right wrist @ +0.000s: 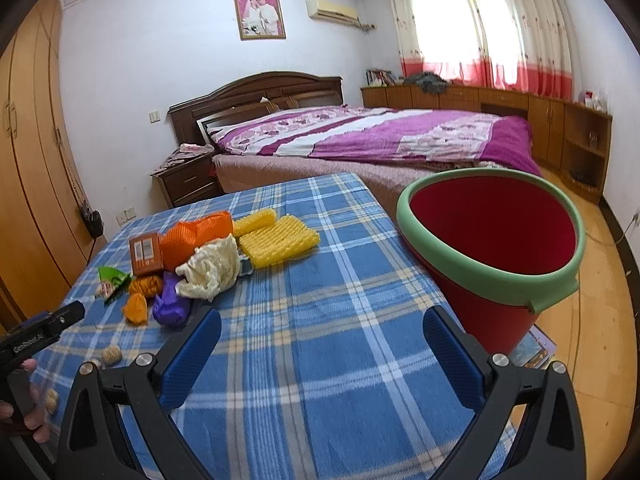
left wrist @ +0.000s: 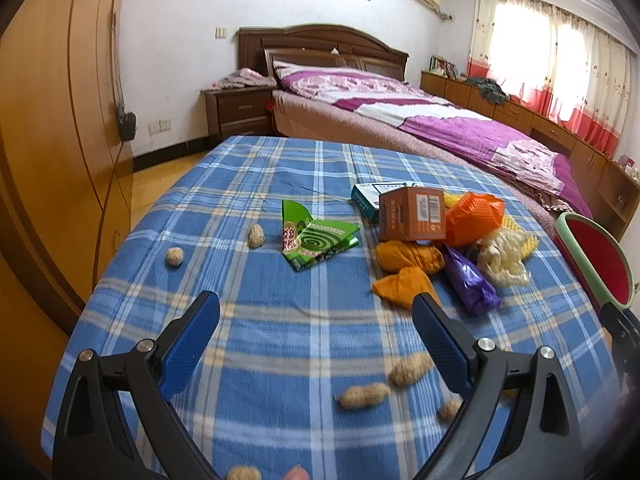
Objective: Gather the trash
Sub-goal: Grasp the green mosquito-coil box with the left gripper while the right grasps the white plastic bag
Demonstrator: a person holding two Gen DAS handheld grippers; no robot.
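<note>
Task barely begun: our left gripper (left wrist: 316,316) and right gripper (right wrist: 322,330) jaws wide apart, holding nothing; red bucket (right wrist: 496,236) apparently empty; wrappers (left wrist: 436,240) and peanuts (left wrist: 364,396) all uncollected on table (left wrist: 280,344)

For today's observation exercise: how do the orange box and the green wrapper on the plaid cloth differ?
The orange box is a closed cardboard cube standing upright with a barcode label; the green wrapper is a flattened, creased sheet printed with a spiral. The orange box sits against the heap of bags; the green wrapper lies apart, nearer the nutshells. Both rest on the plaid cloth, ungripped.
</note>
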